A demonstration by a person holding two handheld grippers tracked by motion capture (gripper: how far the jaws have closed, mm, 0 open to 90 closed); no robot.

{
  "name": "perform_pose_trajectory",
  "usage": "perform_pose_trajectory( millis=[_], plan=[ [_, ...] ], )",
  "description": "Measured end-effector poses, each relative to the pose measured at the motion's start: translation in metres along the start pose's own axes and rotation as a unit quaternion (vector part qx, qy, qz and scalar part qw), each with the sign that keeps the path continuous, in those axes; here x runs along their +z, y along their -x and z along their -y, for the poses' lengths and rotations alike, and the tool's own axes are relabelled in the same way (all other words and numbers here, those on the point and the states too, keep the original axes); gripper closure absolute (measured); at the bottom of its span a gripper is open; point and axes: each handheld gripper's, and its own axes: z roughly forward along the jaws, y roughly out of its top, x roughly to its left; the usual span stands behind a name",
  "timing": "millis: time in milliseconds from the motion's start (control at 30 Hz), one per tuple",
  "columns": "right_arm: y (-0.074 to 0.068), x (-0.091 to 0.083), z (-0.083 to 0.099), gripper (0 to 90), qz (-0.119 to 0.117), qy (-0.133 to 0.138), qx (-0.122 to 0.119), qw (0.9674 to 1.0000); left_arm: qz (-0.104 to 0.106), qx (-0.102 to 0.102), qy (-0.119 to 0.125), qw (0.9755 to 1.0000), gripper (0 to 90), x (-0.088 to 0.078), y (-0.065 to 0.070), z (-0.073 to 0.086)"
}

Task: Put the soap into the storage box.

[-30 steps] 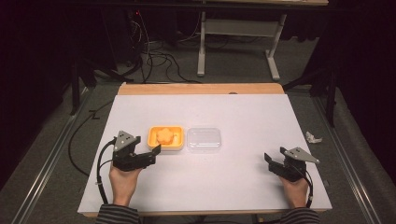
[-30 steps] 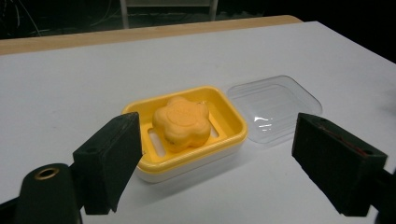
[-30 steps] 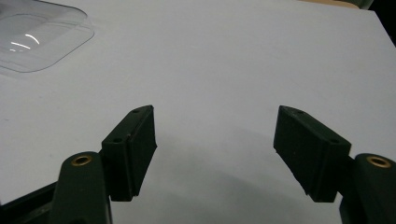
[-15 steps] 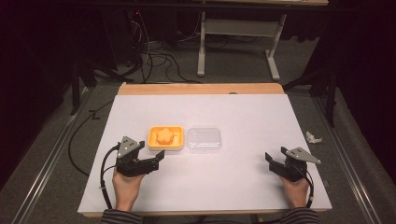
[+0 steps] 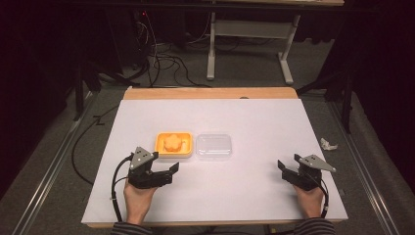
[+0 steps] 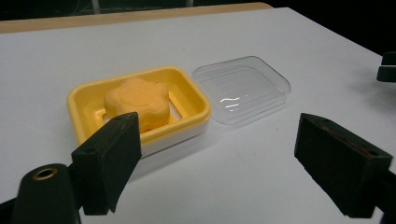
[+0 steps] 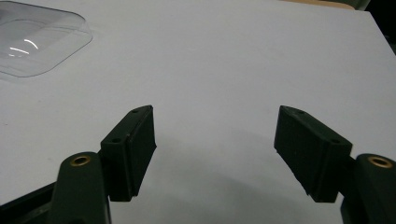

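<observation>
A yellow soap dish (image 5: 160,147) (image 6: 196,100) holds an orange flower-shaped soap (image 5: 172,142) (image 6: 137,100) left of the table's middle. A clear plastic lid (image 5: 213,146) (image 6: 243,88) (image 7: 35,39) lies flat right beside the dish. My left gripper (image 5: 171,173) (image 6: 219,135) sits just in front of the dish and to its left, pointing at it. Its jaws have just been opening and stand wide apart with nothing between them. My right gripper (image 5: 284,171) (image 7: 215,121) rests open at the front right over bare white surface, well away from the lid.
The white table top (image 5: 254,117) ends in a wooden strip (image 5: 210,93) at the far edge. A crumpled white scrap (image 5: 328,144) lies on the floor to the right. Cables (image 5: 161,61) and a white metal stand (image 5: 244,29) are beyond the table.
My left gripper has drawn back a little toward the near edge, away from the soap dish, and its jaws stand wider. The right gripper has not moved.
</observation>
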Motion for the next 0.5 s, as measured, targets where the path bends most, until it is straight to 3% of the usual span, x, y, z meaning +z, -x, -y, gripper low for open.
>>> perform_pose_trajectory(
  millis=[500],
  plan=[
    [0.0,0.0,0.0,29.5,0.001,0.001,0.002,1.0,0.024,0.017,-0.02,0.9994,15.2,0.014,0.008,0.004]
  ],
)
